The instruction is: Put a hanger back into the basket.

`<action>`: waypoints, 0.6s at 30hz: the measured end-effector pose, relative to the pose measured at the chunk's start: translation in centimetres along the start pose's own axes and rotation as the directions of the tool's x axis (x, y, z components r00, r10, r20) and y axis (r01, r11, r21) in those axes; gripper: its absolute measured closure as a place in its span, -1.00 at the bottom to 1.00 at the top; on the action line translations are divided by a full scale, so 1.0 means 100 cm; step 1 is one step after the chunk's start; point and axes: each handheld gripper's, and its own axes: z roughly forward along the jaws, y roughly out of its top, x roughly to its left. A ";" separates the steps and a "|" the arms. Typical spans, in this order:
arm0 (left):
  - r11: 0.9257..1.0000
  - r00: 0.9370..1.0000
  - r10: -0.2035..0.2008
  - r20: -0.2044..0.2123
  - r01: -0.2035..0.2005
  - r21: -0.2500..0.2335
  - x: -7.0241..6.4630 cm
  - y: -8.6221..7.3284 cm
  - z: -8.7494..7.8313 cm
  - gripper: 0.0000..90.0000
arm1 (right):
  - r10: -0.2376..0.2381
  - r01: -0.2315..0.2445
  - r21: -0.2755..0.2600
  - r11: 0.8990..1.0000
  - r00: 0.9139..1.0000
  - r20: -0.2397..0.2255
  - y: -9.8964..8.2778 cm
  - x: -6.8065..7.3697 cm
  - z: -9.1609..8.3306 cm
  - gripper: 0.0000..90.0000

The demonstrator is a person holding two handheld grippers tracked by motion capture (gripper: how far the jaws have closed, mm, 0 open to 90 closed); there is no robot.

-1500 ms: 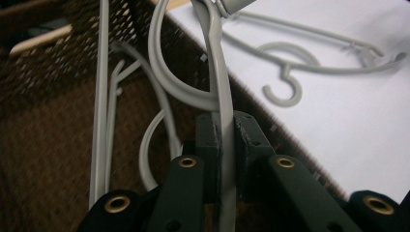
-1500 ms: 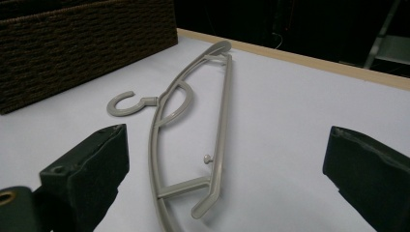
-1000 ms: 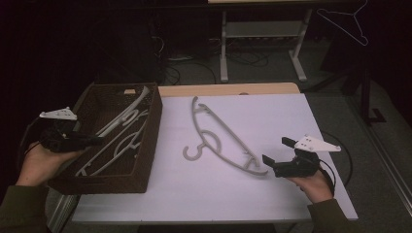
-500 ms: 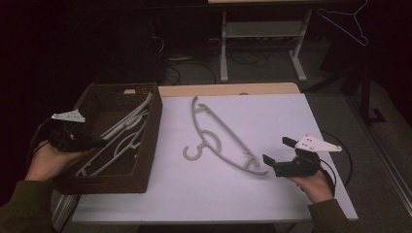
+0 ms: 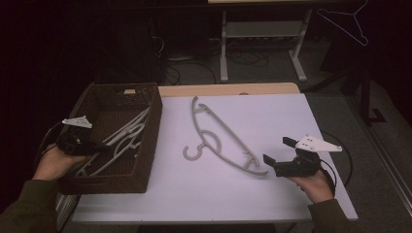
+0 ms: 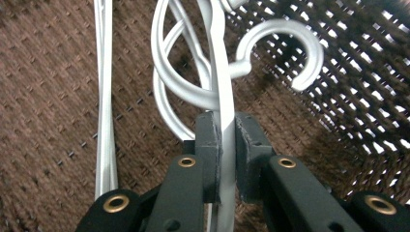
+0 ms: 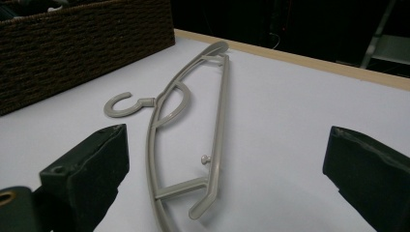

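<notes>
A grey plastic hanger (image 5: 218, 141) lies flat on the white table, hook toward the basket. My right gripper (image 5: 276, 151) rests on the table just right of its near end, open, with nothing between the jaws. In the right gripper view that hanger (image 7: 220, 121) runs away from the wide-apart right gripper (image 7: 227, 145). My left gripper (image 5: 99, 144) reaches over the left wall of the brown wicker basket (image 5: 156, 121) and is shut on a white hanger (image 5: 127, 137). In the left gripper view the left gripper (image 6: 225, 145) pinches the white hanger's bar (image 6: 223, 82) edge-on, below its hook (image 6: 285, 43).
Other white hangers (image 6: 104, 96) lie on the woven basket floor (image 6: 48, 96). The basket wall (image 7: 72, 43) stands beyond the grey hanger's hook. A wire hanger (image 5: 347, 22) hangs at the back right, and a metal frame (image 5: 262, 43) stands behind the table.
My left hand has sunk lower and shifted a little right, taking the white hanger down into the basket. The right gripper and the grey hanger have stayed put.
</notes>
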 end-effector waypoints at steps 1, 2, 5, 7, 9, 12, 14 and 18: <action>1.000 1.000 -0.003 -0.005 0.003 -0.008 0.000 0.000 -0.001 0.79 | 0.001 -0.001 -0.001 1.000 1.000 0.000 0.000 0.000 0.000 -0.95; 1.000 1.000 0.001 -0.019 -0.001 -0.009 -0.001 0.001 -0.001 0.74 | 0.002 -0.002 0.000 1.000 1.000 0.000 0.000 0.000 0.000 -0.95; 1.000 0.999 -0.009 -0.049 0.008 -0.029 -0.001 0.002 -0.002 0.42 | 0.000 0.000 -0.002 1.000 1.000 -0.003 0.000 0.001 0.000 -0.95; 0.999 0.998 -0.023 -0.055 0.021 -0.046 0.000 0.003 -0.003 0.31 | 0.000 0.000 -0.002 1.000 1.000 -0.003 0.001 0.001 0.000 -0.95; 0.997 0.998 -0.033 -0.052 0.029 -0.071 -0.001 0.005 -0.005 0.23 | 0.002 -0.002 -0.004 1.000 1.000 -0.002 0.001 0.001 0.000 -0.95; 0.993 0.998 -0.045 -0.035 0.041 -0.111 -0.005 0.010 -0.008 0.06 | 0.000 0.000 -0.005 1.000 1.000 -0.002 0.001 0.000 0.000 -0.95; 0.991 0.999 -0.046 -0.025 0.043 -0.128 -0.008 0.013 -0.009 -0.05 | 0.000 0.000 -0.005 1.000 1.000 -0.001 0.001 0.000 0.000 -0.95; 0.982 0.999 -0.049 -0.001 0.048 -0.184 -0.016 0.022 -0.011 -0.21 | 0.000 0.000 -0.001 1.000 1.000 -0.002 0.002 0.001 -0.001 -0.95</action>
